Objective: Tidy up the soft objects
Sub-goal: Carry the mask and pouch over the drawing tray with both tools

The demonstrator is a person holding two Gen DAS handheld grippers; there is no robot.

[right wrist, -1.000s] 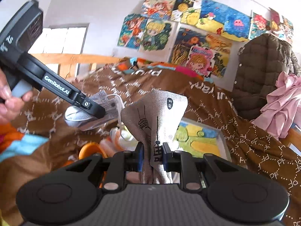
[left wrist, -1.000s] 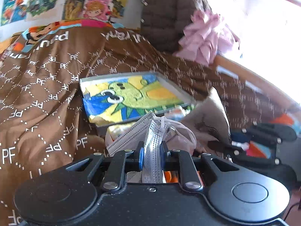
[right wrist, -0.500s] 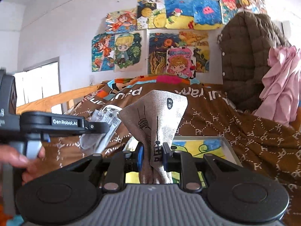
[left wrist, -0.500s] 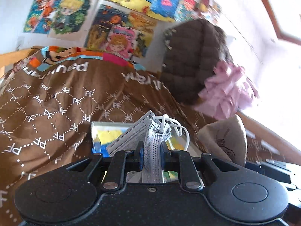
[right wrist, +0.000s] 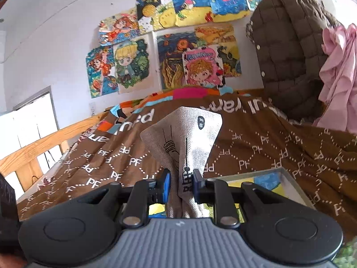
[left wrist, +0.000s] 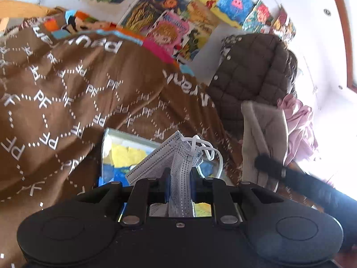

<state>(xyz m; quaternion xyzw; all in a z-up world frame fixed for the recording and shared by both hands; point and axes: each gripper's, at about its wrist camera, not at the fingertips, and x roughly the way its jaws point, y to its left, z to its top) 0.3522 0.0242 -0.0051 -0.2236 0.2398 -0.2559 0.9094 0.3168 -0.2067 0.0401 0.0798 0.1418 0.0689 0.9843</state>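
Pinching a grey-white face mask (left wrist: 176,163), the left hand-held gripper (left wrist: 180,188) has its blue pads pressed onto the folded fabric, so the mask stands up out of the jaws with its white ear loops (left wrist: 209,151) curling off to the right. The right hand-held gripper (right wrist: 181,186) is likewise clamped on a soft thing, a beige sock (right wrist: 187,138) with a dark line drawing and a small black label, which rises from between its blue pads and fans out wide at the top. Both pieces are held up in the air above a bed covered by a brown blanket (left wrist: 67,93) printed with white "PF" letters and dotted diamonds. Just beyond each gripper, lying on that blanket, is a shallow grey-rimmed tray (right wrist: 287,178) whose bottom shows a yellow and blue cartoon picture; from the left view the mask hides part of it. In the left view the sock (left wrist: 263,131) also shows off to the right, with the dark finger of the other gripper (left wrist: 271,165) crossing it. Behind the bed a brown quilted jacket (right wrist: 290,44) hangs with a pink garment (right wrist: 339,73) beside it, and bright cartoon posters (right wrist: 178,44) cover the white wall. A wooden bed rail (right wrist: 35,147) runs along the left side in the right view.
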